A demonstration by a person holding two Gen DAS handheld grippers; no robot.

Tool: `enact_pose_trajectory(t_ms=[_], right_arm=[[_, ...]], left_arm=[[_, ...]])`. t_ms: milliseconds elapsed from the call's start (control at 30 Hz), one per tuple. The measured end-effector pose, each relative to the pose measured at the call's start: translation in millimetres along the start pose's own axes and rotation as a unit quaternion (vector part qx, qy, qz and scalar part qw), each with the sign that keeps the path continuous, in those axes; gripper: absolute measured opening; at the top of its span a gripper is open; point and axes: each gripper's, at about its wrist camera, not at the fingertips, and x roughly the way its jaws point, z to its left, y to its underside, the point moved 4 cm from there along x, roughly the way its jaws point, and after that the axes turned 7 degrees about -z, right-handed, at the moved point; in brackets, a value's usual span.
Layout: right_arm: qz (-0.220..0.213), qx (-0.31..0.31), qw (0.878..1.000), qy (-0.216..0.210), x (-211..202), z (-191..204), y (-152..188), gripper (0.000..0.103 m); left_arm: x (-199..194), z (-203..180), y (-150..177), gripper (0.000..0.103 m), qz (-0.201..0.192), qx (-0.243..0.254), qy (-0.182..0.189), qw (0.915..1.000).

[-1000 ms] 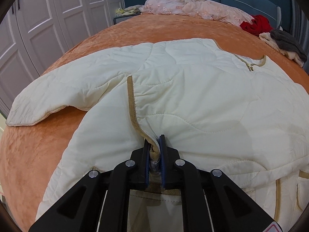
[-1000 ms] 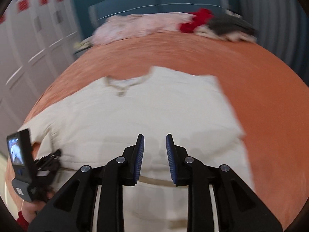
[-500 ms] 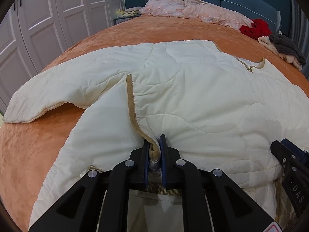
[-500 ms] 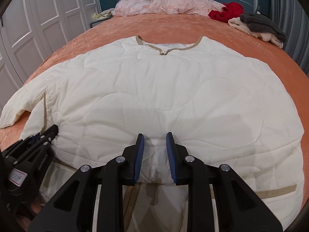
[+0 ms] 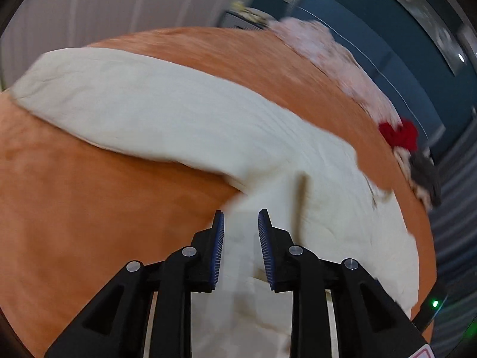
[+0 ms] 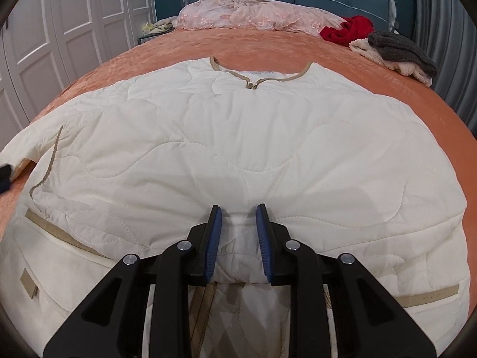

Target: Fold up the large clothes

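Left gripper [image 5: 238, 217] off jacket [image 6: 238, 137] (hem doubled)

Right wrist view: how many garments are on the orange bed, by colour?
Cream quilted jacket: 1
Pink lacy garment: 1
Red garment: 1
Dark grey knit garment: 1
Off-white fleecy garment under the grey one: 1
Total: 5, all on the orange bed cover. The heaps by the headboard may hide more.
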Motion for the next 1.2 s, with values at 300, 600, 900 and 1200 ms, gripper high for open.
enact_pose_trajectory(t_ms=[300, 600, 900, 1200], right_arm=[[-0.003, 0.005, 1.0, -0.003, -0.5, -0.3, 0.1, 0.023], [-0.004, -0.002, 1.0, 0.005, -0.8, 1.1, -0.2, 0.023], [-0.005, 0.0, 1.0, 0.004, -0.7, 0.9, -0.3, 0.023], [-0.009, 0.008, 1.0, -0.002, -3.0, 0.3, -1.9, 0.024]], left_arm=[[-19.9, 213.2, -92.4, 0.023, -0.037, -0.181, -0.13, 0.9742], [-7.1, 258.8, -117.6, 0.022, -0.067, -0.245, -0.117, 0.9601], [-32.2, 210.7, -141.7, 0.004, -0.105, -0.153, -0.114, 0.976], [-94.0, 28.9, -170.2, 0.003, -0.159, 0.018, -0.002, 0.987]])
